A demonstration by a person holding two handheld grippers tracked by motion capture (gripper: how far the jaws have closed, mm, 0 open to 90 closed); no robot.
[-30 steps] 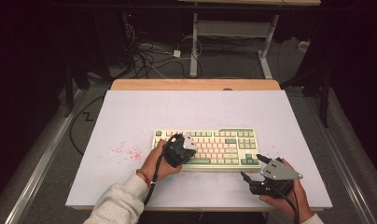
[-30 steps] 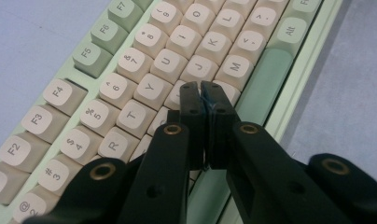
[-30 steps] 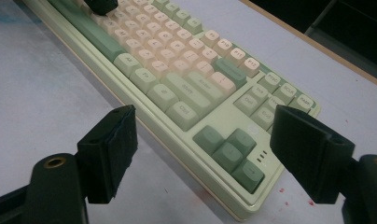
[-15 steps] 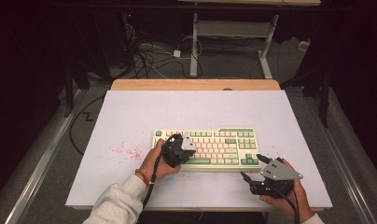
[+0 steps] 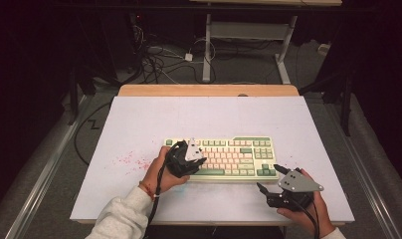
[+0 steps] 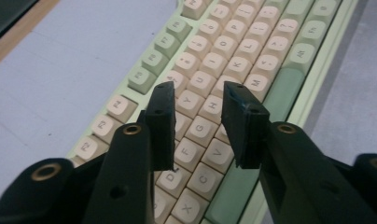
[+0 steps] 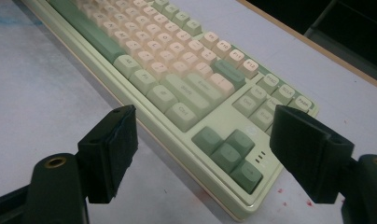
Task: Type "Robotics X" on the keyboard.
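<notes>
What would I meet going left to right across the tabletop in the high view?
Red speckles → person's left hand → left gripper over the keyboard's left end → bare keys of the keyboard → right gripper, off the keyboard's near right corner → right hand.

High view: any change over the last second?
Nothing visibly changed. The left gripper hovers over the left part of the keyboard with its jaws open and nothing between them; the right gripper sits off the keyboard's near right corner, jaws wide apart. The keyboard lies in the same spot on the table.
</notes>
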